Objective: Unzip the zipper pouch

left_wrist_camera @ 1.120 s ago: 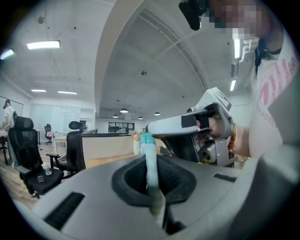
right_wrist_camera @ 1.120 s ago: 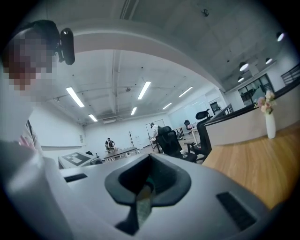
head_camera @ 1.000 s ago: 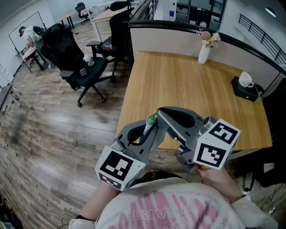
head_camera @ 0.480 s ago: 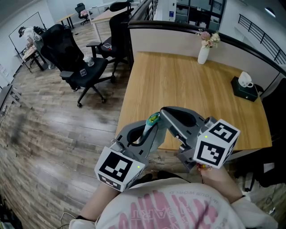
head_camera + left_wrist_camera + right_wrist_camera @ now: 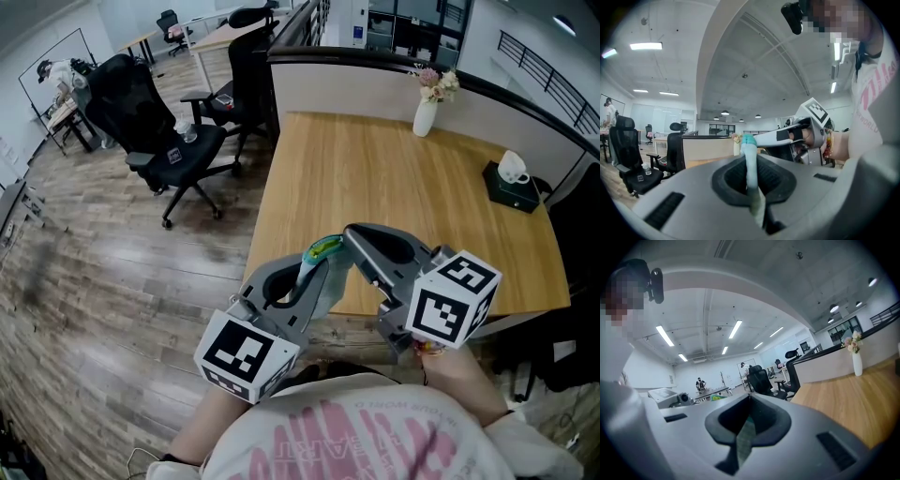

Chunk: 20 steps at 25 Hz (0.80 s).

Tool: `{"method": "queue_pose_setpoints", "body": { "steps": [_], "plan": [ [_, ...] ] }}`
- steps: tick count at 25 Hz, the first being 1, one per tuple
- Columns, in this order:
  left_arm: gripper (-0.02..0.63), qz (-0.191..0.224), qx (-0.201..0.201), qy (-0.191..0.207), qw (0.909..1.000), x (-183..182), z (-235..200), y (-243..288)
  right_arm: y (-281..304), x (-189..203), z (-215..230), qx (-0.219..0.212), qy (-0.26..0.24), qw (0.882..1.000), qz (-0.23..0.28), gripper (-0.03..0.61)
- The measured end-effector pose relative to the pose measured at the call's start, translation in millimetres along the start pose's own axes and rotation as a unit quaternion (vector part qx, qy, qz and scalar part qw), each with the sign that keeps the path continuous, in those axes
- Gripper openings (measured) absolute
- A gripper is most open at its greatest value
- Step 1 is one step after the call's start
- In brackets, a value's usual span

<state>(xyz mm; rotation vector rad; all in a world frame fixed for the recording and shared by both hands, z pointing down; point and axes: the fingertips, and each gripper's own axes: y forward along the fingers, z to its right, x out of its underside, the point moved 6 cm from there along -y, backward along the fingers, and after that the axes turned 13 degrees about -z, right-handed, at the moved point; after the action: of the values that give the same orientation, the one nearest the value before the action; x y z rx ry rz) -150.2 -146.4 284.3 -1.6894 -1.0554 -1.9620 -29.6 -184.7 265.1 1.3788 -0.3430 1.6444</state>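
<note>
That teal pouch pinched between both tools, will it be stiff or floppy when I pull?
Probably floppy: the pouch looks like thin fabric, pressed flat in the left tool. Likely light too: only the pinches of that tool and the right tool hold it in the air.

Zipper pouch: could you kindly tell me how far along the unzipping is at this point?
Done: the teal zipper pouch is held up in the air between both tools. In hand: the left hand-held gripper is shut on its edge, and the right hand-held gripper is shut on a thin greenish strip of it. Left: the pull itself, as no opened zipper shows.
</note>
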Motion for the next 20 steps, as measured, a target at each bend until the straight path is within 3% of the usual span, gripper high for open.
{"method": "queue_pose_setpoints", "body": {
  "steps": [20],
  "plan": [
    [0.006,0.002,-0.008,-0.011,0.9999,1.3,4.3,-5.5,-9.1,11.8,15.0,0.027,0.027,0.999,-0.001,0.005]
  ]
}}
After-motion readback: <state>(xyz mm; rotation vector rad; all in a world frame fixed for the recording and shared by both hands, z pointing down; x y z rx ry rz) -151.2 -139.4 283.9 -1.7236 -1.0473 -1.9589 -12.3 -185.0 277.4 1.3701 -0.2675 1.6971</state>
